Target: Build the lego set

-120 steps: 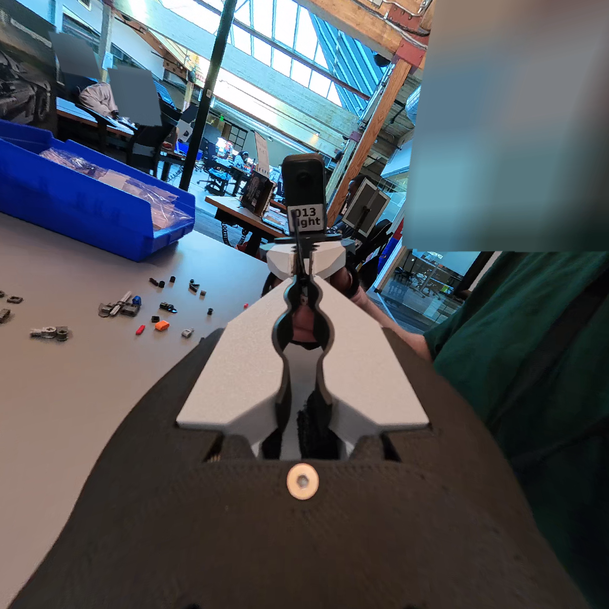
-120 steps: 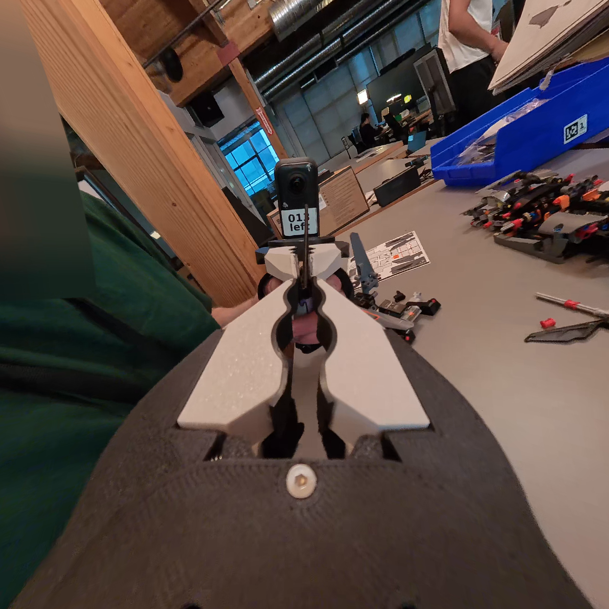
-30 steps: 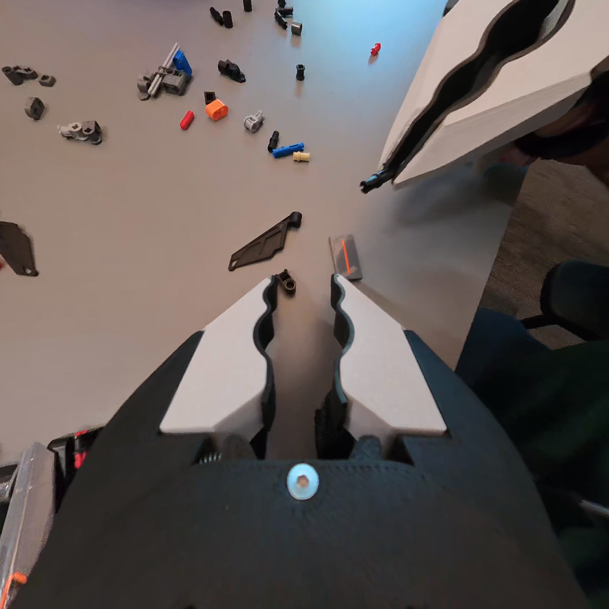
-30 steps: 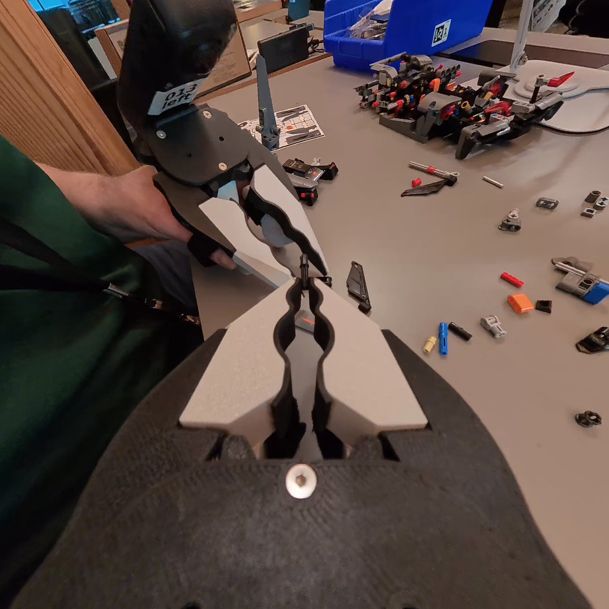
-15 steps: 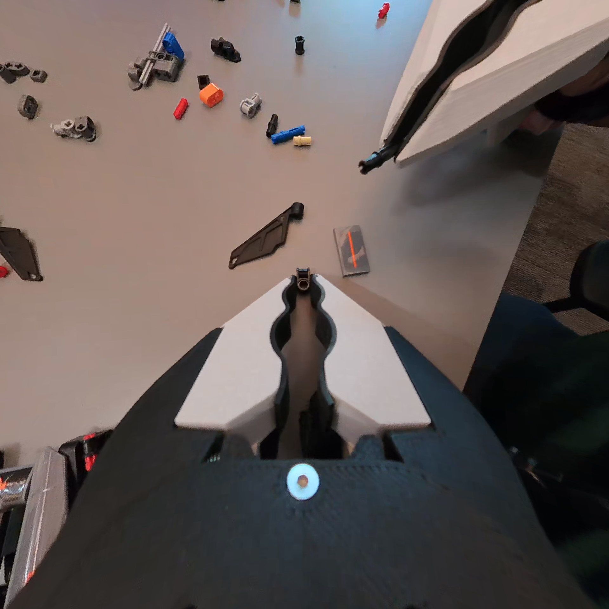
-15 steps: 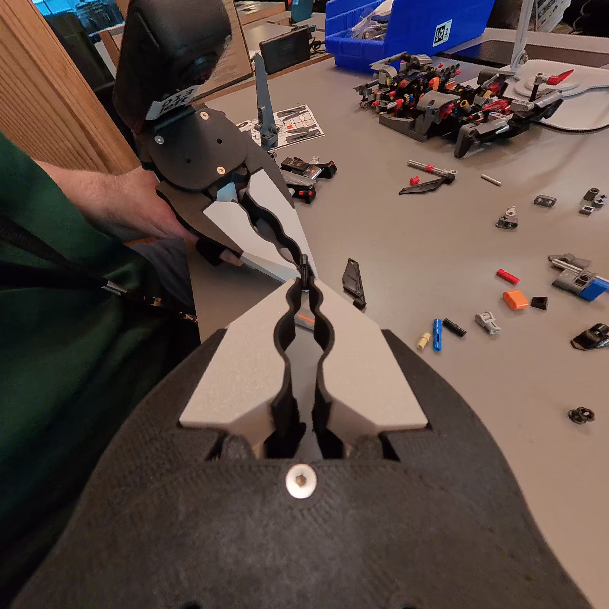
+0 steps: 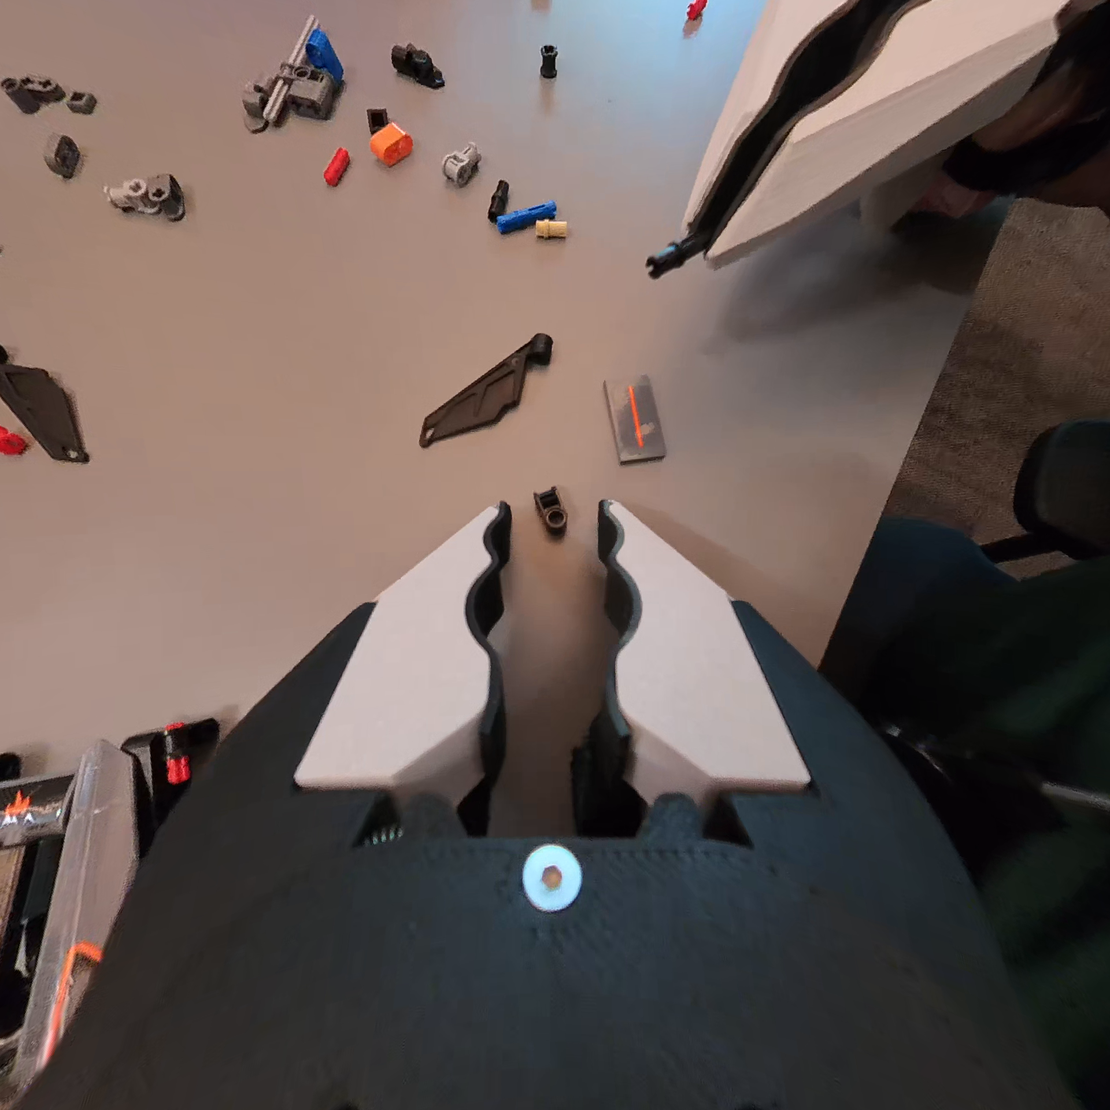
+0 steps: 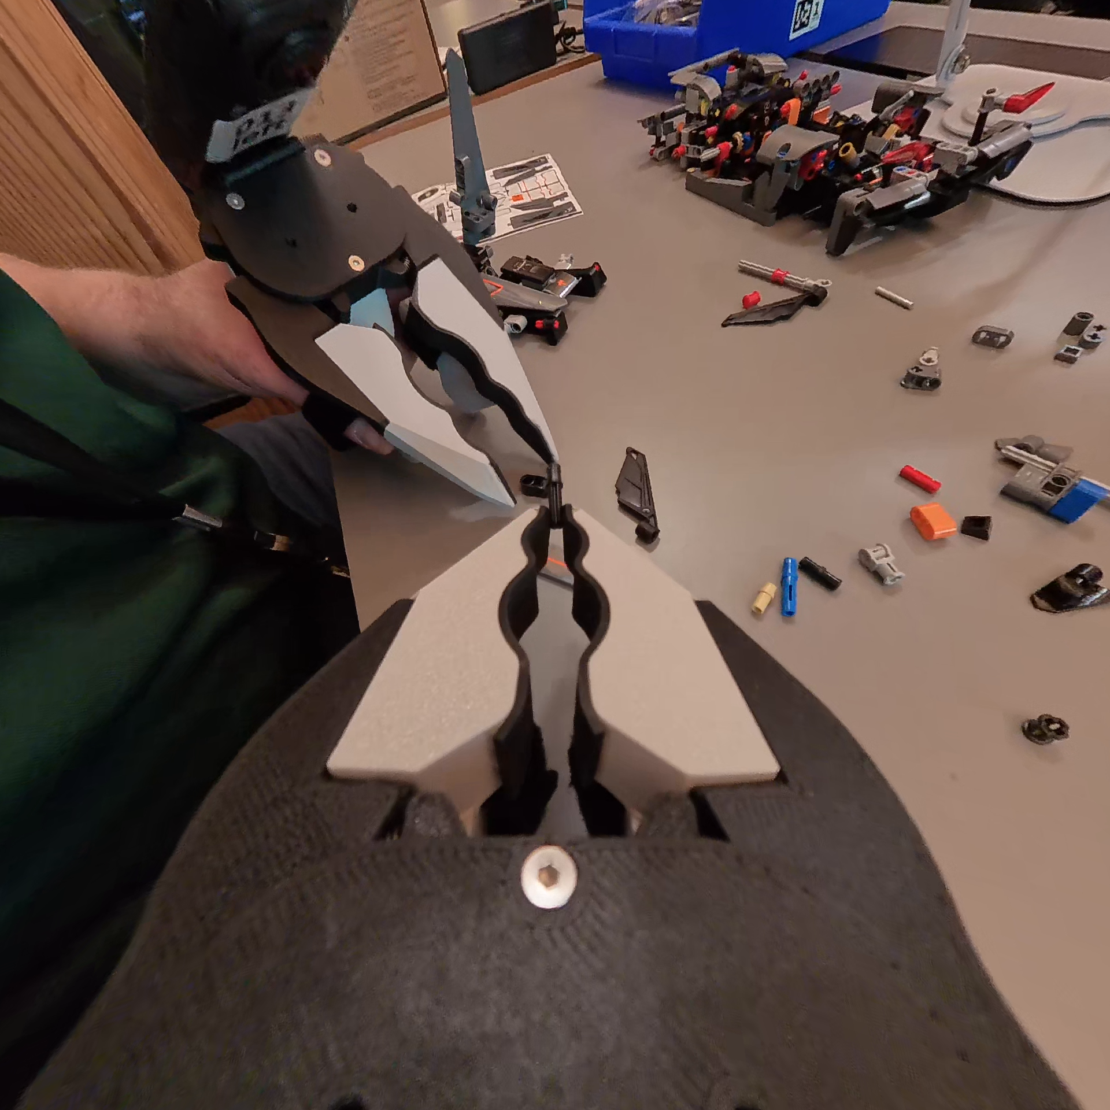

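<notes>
Left wrist view looks steeply down, close over tabletop; right wrist view angles across it; both share black blade piece.

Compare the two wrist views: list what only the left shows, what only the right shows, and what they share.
Only the left wrist view: carpet floor past the table edge, and a dark chair.

Only the right wrist view: the large part-built model, blue bin, printed sheet, wooden post.

Both: the open left gripper around a small black connector, the right gripper shut on a black pin, the black wing panel and orange piece.
</notes>
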Motion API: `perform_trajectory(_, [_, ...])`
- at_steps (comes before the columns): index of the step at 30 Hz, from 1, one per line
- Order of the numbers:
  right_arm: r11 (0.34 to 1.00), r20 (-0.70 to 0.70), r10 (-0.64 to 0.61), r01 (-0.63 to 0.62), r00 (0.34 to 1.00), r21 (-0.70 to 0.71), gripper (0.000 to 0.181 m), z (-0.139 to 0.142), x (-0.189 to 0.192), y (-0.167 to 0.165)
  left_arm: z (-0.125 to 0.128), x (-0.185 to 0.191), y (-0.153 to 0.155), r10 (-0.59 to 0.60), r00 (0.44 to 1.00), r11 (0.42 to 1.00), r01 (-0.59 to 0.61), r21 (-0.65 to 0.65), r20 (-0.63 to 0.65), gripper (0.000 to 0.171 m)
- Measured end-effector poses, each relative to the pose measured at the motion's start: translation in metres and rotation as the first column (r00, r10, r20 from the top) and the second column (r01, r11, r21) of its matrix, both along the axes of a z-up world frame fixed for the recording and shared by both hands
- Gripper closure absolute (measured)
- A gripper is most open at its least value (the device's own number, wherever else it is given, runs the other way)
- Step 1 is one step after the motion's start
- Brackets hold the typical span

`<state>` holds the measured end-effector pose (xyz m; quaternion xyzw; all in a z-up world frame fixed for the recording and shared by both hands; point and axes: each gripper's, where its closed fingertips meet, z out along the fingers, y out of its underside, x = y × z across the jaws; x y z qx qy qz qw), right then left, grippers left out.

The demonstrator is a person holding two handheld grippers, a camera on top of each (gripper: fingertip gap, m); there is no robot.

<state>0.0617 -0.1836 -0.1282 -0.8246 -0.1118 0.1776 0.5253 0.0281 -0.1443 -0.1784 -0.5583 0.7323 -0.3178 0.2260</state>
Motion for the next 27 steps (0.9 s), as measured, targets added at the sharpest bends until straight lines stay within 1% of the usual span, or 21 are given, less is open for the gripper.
perform_trajectory(4, [1.000,0.022,0.008,-0.007,1.000,-0.012,0.180,-0.003,-0.001,-0.002,-0.003,0.003,-0.001,-0.013,1.000,1.000,0.013,0.015,-0.019,0.147])
perform_trajectory(7, [1.000,0.020,0.010,-0.010,1.000,-0.013,0.180,-0.003,-0.001,-0.002,-0.004,0.005,0.001,-0.009,1.000,0.998,0.010,0.056,-0.026,0.157])
perform_trajectory(8, [1.000,0.017,0.011,-0.011,1.000,-0.014,0.180,-0.003,-0.001,-0.002,-0.004,0.005,0.002,-0.004,1.000,0.998,0.006,0.062,-0.027,0.165])
perform_trajectory(12, [1.000,0.021,0.008,-0.008,1.000,-0.014,0.180,-0.003,0.000,-0.001,-0.002,0.005,0.003,-0.006,1.000,0.999,0.007,0.045,-0.013,0.165])
perform_trajectory(13, [1.000,0.024,0.006,-0.006,1.000,-0.010,0.180,-0.003,0.000,-0.001,0.002,0.006,0.001,-0.001,1.000,1.000,0.001,0.010,0.017,0.165])
perform_trajectory(14, [1.000,0.024,0.011,-0.011,1.000,-0.001,0.180,-0.001,-0.001,0.000,0.010,0.008,-0.001,0.008,0.999,0.998,-0.006,-0.055,0.051,0.166])
perform_trajectory(17, [0.999,0.035,0.025,-0.026,0.999,0.023,0.180,0.008,-0.007,0.005,0.039,0.013,-0.002,0.039,0.983,0.968,0.008,-0.250,0.181,0.166])
perform_trajectory(19, [0.998,0.043,0.034,-0.036,0.998,0.047,0.180,0.016,-0.011,0.010,0.056,0.015,-0.001,0.066,0.970,0.920,0.031,-0.391,0.234,0.166])
perform_trajectory(21, [0.997,0.042,0.037,-0.040,0.998,0.063,0.180,0.024,-0.013,0.017,0.072,0.015,0.000,0.102,0.954,0.851,0.063,-0.521,0.281,0.166])
perform_trajectory(22, [0.996,0.042,0.041,-0.044,0.998,0.076,0.180,0.029,-0.014,0.020,0.078,0.016,0.002,0.126,0.948,0.811,0.071,-0.581,0.293,0.165])
perform_trajectory(24, [0.993,0.050,0.052,-0.057,0.997,0.100,0.180,0.038,-0.018,0.026,0.092,0.014,0.003,0.153,0.934,0.710,0.124,-0.693,0.323,0.166])
perform_trajectory(26, [0.992,0.053,0.056,-0.062,0.997,0.114,0.180,0.044,-0.020,0.032,0.105,0.013,0.008,0.195,0.915,0.611,0.169,-0.773,0.354,0.166])
perform_trajectory(27, [0.991,0.052,0.057,-0.063,0.997,0.120,0.180,0.046,-0.021,0.035,0.109,0.013,0.009,0.207,0.910,0.571,0.185,-0.800,0.358,0.166])
